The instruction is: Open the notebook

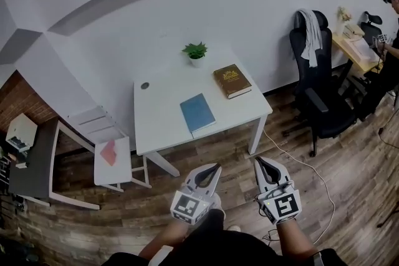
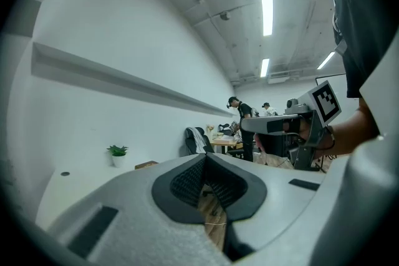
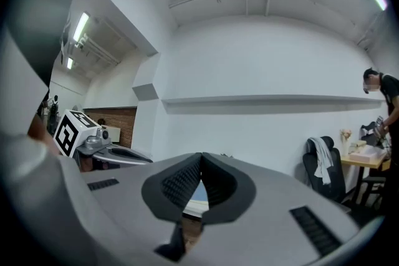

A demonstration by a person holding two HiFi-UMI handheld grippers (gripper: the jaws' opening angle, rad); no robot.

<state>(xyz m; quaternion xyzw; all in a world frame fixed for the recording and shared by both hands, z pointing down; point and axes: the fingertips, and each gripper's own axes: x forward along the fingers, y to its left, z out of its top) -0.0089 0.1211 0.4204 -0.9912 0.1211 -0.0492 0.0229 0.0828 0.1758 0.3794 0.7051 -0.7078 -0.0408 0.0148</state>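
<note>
A blue notebook (image 1: 197,113) lies closed near the front edge of a white table (image 1: 162,115). Beside it, farther back, rests a brown book (image 1: 232,81), also closed. My left gripper (image 1: 216,167) and right gripper (image 1: 257,161) hover side by side over the wooden floor, well short of the table. Both point toward it with jaws shut and nothing between them. In the left gripper view the shut tips (image 2: 205,156) meet, and the right gripper (image 2: 274,125) shows alongside. The right gripper view shows its shut tips (image 3: 201,156) with a sliver of the blue notebook (image 3: 198,195) behind them.
A small potted plant (image 1: 196,53) stands at the table's back edge. A white chair (image 1: 109,149) holding a red item sits left of the table. A black office chair (image 1: 319,81) with a grey cloth stands to the right. A cable (image 1: 293,162) runs across the floor.
</note>
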